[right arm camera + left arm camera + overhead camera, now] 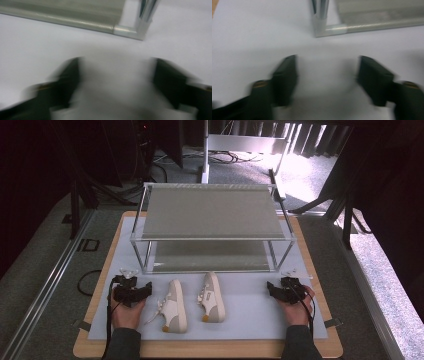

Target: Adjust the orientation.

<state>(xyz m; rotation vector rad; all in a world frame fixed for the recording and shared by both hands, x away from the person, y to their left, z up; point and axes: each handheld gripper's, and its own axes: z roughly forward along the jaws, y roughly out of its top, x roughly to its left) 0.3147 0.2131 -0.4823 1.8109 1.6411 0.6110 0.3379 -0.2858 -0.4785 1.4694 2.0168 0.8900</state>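
Two white and beige sneakers lie side by side on the pale mat, the left shoe (173, 307) and the right shoe (212, 297), toes toward the rack. My left gripper (128, 271) rests on the mat left of the shoes, held by a hand. My right gripper (289, 272) sits to their right. In the left gripper view the black jaws of my left gripper (327, 77) stand wide apart over bare mat. In the blurred right gripper view my right gripper (116, 80) also has its jaws spread with nothing between.
A two-tier metal rack (212, 212) with grey shelves stands behind the shoes; its front corner posts (320, 17) (143, 18) rise just ahead of each gripper. The mat (250, 315) lies on a wooden board (210, 349). Carpet, cables and stands surround the table.
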